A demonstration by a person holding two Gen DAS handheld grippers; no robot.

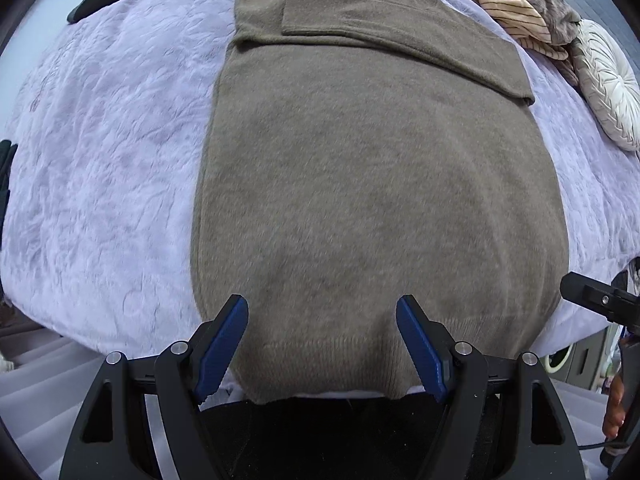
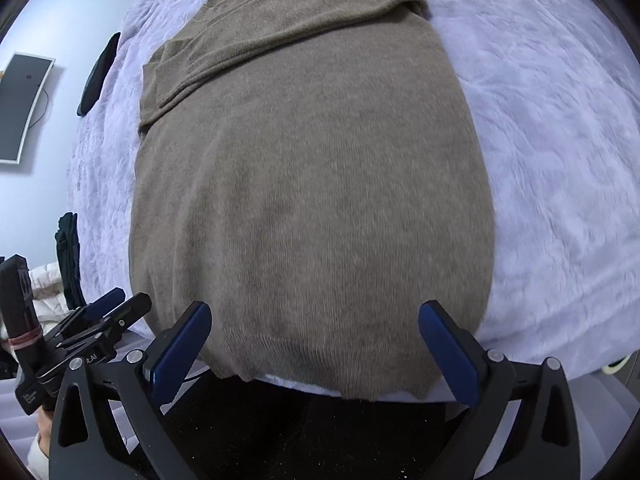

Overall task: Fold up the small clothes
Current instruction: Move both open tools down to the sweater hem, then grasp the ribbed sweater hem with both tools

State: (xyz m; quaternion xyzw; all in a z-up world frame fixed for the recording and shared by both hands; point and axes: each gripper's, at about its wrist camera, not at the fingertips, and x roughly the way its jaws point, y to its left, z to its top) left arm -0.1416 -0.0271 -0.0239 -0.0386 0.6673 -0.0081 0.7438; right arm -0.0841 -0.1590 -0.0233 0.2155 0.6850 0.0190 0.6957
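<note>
- Brown sweater (image 1: 376, 200) fills the frame's centre, flat on the lilac bedspread (image 1: 100, 200), sleeves crossed at top;
- left claw (image 1: 322, 344) and right claw (image 2: 314, 350) spread, empty, above the lower hem;
- pinch both hem corners evenly.

Left claw (image 1: 322, 320) pointing straight down, blue pads (image 1: 220, 346) spread wide, nothing gripped between them. Right claw (image 2: 314, 326) tilted steeply downward, pads (image 2: 450, 354) likewise held apart and empty. Seen side by side, each at the edge of the other's view. Fingers of a hand (image 1: 614, 408) partly visible behind the right claw's handle.
</note>
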